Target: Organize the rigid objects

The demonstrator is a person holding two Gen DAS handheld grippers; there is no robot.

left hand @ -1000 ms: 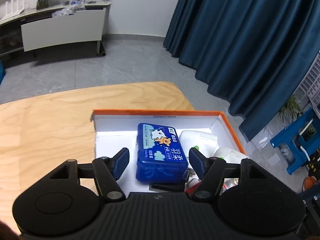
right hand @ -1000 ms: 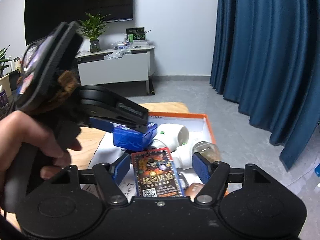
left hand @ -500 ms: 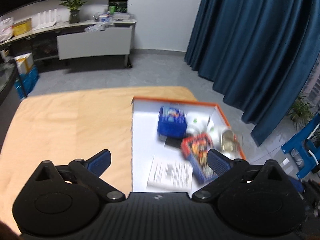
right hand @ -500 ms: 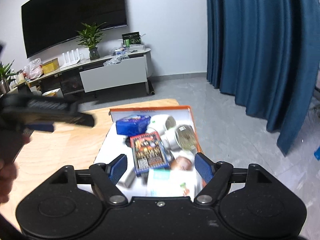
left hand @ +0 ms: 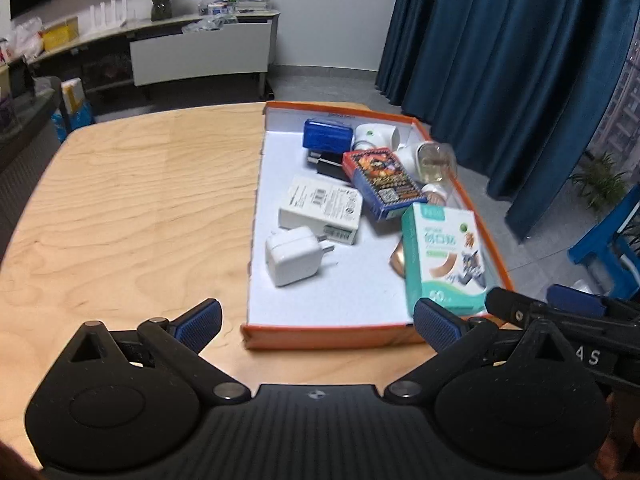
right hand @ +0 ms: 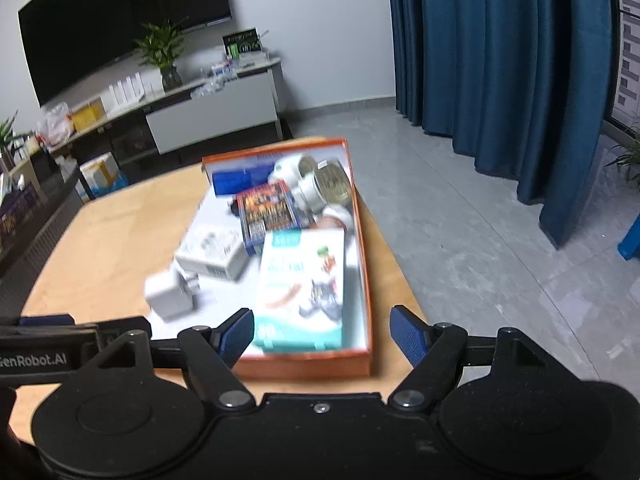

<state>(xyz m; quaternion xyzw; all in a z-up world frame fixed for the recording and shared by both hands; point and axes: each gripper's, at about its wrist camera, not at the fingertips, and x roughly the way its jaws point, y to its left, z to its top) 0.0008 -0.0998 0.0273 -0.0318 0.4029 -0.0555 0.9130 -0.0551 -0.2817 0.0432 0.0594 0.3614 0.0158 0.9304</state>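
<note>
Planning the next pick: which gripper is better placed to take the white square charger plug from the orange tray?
Left, probably. The left gripper is open, empty, facing the white charger plug; the right gripper faces the teal box.

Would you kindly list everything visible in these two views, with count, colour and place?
Tray: one, orange outside, white inside, on the table's right part.
Table: one, light wood.
Blue case: one, tray's far end.
Card box: one, red and dark blue, tray middle.
Plaster box: one, teal and white, tray's near right corner.
White carton: one, tray middle left.
Charger plug: one, white, near the tray's left wall.
Black adapter: one, beside the blue case.
White jars: at least two, far right corner.
Curtain: dark blue, right.
Potted plant: one, green, on the far sideboard.
Left hand-held gripper: black with blue pads, open, empty.
Right hand-held gripper: same colours, open, empty.
</note>
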